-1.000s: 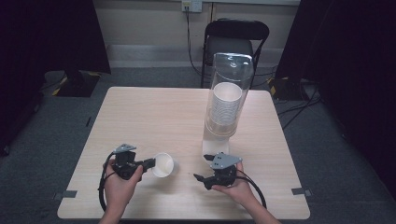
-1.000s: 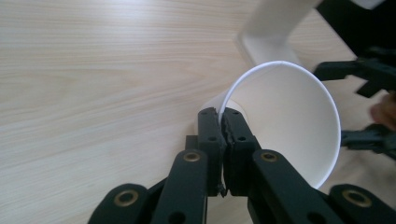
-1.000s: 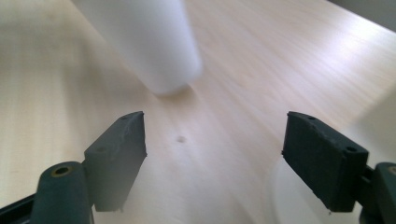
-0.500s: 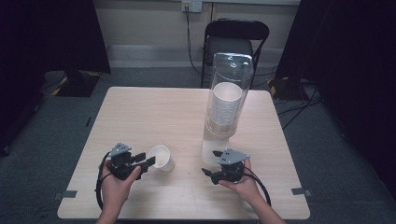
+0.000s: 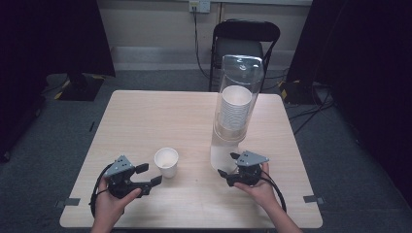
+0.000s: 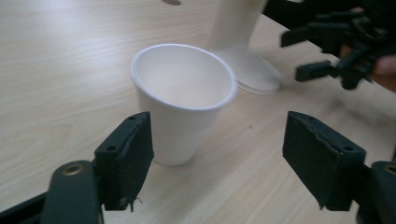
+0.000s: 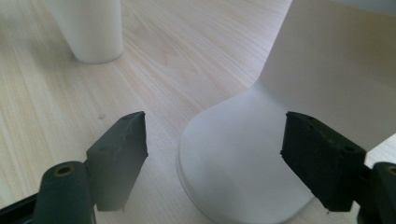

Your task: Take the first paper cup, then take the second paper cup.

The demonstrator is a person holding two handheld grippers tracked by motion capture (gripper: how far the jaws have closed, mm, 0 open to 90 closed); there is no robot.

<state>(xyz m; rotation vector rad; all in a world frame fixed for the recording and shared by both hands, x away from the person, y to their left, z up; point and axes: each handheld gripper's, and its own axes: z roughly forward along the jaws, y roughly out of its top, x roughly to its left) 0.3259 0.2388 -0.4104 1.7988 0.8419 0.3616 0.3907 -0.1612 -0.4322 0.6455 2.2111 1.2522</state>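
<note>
Release of a single cup beside the dispenser. The white cup stands upright on the table, to the left of the dispenser's base and well apart from it. The left gripper sits just left of the cup; its jaws have just been opening and now stand wide. In the left gripper view the cup lies between the jaws, nearer the left pad, with a gap at each side as far as can be told, so nothing is gripped. The step in hand is judged to be the setting-down of a cup drawn from the stack (the stack remains inside the clear tube).

The right gripper waits at the foot of the dispenser; its jaws are partly open and hold nothing, with the white base seen between them but not pressed.

The next move probably calls for backing the left gripper away without tipping the light cup, then reaching beneath the tube for another.
</note>
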